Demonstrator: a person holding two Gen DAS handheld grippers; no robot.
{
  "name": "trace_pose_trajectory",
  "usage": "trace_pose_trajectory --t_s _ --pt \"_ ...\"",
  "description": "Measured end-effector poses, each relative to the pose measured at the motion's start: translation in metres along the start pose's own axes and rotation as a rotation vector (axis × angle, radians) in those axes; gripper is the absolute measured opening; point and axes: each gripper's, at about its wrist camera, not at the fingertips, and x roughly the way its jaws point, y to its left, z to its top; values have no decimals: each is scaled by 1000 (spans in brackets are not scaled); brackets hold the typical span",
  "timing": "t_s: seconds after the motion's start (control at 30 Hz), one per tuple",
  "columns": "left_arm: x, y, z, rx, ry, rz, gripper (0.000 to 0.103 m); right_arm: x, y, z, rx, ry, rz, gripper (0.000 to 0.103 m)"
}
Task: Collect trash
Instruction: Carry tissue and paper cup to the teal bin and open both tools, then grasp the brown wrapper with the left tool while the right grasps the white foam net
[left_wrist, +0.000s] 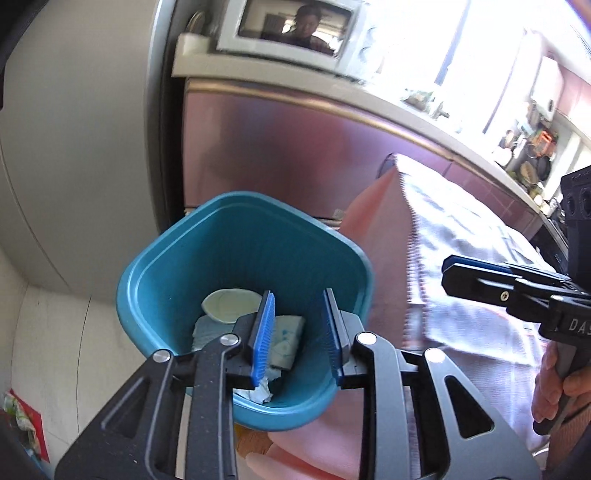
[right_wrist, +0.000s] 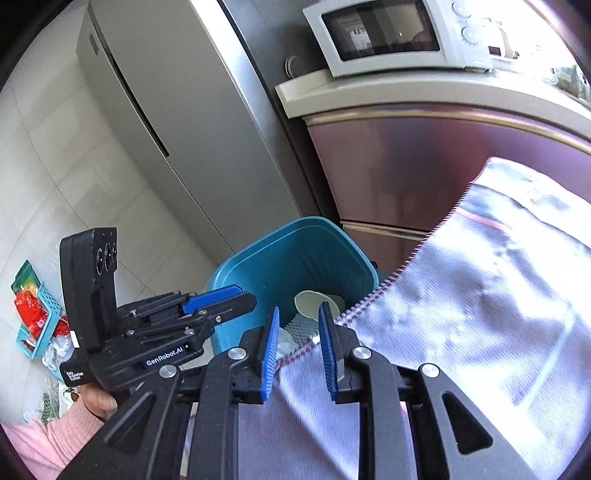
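A teal trash bin (left_wrist: 240, 251) stands on the floor beside the table. In it lie a pale round disc (left_wrist: 231, 304), a white and blue tissue packet (left_wrist: 288, 339) and crumpled paper (left_wrist: 262, 393). My left gripper (left_wrist: 299, 299) hangs over the bin's mouth, open, with nothing between its blue pads. My right gripper (right_wrist: 300, 308) is open too, above the edge of the grey tablecloth (right_wrist: 480, 295), nothing gripped. The right wrist view shows the bin (right_wrist: 295, 258) just beyond that edge, with the left gripper (right_wrist: 240, 295) at its left rim. The right gripper (left_wrist: 448, 269) shows at the right of the left wrist view.
A silver fridge (right_wrist: 184, 129) rises behind the bin. A counter with a microwave (right_wrist: 388, 33) tops a reddish cabinet (right_wrist: 406, 166). A small teal basket (right_wrist: 33, 314) with red packets lies on the tiled floor at left. A hand (right_wrist: 98, 400) in a pink sleeve holds the left gripper.
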Motion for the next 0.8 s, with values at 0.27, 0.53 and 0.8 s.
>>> trace_pose_trajectory --t_s 0.27,0.53,0.8 --pt "-34 -52 3 113 -73 -107 32 -64 -7 -22 6 -90 -2 29" --pt "-49 -133 -6 250 -80 -273 40 -137 -33 -62 63 -197 -93 38" --pt "-41 -234 -34 366 -7 -417 43 -210 -75 -112 183 -288 -244 39"
